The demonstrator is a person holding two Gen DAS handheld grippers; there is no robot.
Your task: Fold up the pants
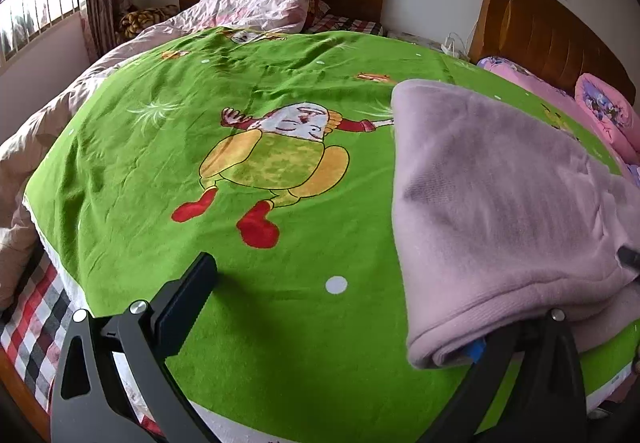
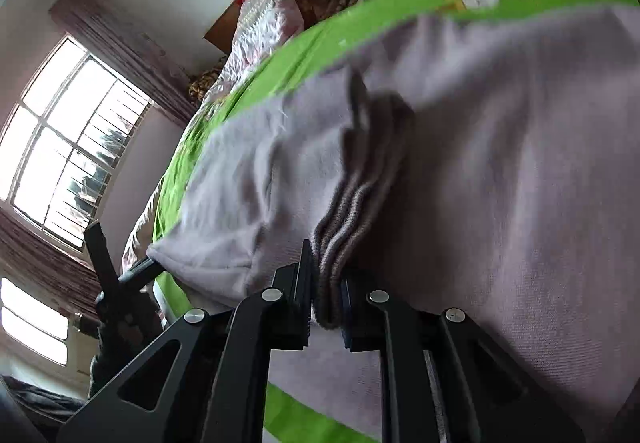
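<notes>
Right tongs (image 2: 326, 317) clamped on ribbed hem of lilac pants (image 2: 500, 147); left tongs (image 1: 340, 327) apart, over green blanket (image 1: 160, 147).

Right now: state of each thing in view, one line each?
pants: folded over, lying on the blanket, ribbed edge pinched.
right gripper: shut on the pants' ribbed edge.
left gripper: open, one finger under the pants' fold.
green blanket: spread flat on the bed.
</notes>
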